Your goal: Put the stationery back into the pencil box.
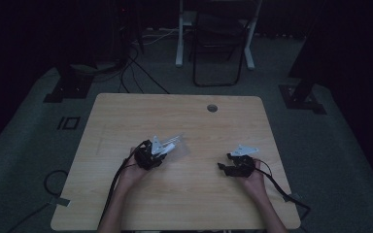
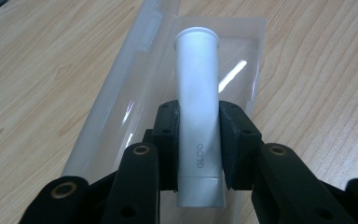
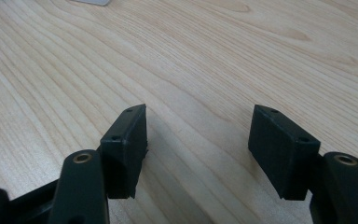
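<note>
A silvery white tube (image 2: 196,116) marked GLOO sits between the pads of my left gripper (image 2: 198,140), which is shut on it, cap end pointing away. Under the tube lies a clear plastic package (image 2: 121,112) flat on the wooden table (image 2: 37,84). In the high view the left gripper (image 1: 151,154) is left of the table's middle, with the tube (image 1: 171,141) sticking out to the upper right over the clear package (image 1: 178,148). My right gripper (image 3: 198,140) stands open just above bare wood, nothing between its pads. It shows at the right of the high view (image 1: 227,167).
The table (image 1: 184,194) has a round cable hole (image 1: 212,108) near its far edge. Cables trail from both grippers off the near edge. A dark chair (image 1: 218,43) and stand legs are on the floor beyond the table. The room is dim.
</note>
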Tool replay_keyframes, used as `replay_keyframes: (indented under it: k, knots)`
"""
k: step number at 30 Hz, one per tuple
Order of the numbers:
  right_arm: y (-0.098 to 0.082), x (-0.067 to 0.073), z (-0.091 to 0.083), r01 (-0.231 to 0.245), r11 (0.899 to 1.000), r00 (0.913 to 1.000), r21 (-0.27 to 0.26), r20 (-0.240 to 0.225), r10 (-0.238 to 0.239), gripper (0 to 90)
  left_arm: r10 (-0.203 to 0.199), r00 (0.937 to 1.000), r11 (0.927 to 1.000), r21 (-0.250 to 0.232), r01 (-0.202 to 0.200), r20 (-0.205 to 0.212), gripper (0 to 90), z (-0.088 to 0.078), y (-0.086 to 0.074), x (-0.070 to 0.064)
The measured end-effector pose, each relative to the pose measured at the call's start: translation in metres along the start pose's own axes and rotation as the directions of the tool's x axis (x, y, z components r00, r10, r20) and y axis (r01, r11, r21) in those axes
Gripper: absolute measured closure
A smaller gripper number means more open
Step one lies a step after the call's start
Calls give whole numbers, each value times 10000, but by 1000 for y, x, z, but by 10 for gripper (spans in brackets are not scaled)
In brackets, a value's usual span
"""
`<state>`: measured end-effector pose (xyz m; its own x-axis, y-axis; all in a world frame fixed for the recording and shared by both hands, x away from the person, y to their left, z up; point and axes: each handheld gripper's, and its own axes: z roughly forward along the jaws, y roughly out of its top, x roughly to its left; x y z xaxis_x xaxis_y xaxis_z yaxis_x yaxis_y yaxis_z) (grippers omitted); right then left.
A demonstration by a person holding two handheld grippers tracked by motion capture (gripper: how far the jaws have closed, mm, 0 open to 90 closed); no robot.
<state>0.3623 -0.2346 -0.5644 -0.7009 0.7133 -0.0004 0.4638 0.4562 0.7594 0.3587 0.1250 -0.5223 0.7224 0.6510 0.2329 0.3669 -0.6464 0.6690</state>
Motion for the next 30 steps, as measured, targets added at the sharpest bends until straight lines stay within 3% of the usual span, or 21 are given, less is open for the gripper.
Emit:
replay_keyframes:
  k: [19,30]
  knots:
    - [0,0,0,1,10000,10000,-2,1,-1,371,232,9997,9996,182,-233,79,706,8,3,-4]
    - [0,0,0,1,10000,10000,-3,-2,-1,371,127,9998,9997,230,-131,161,706,13,2,-3]
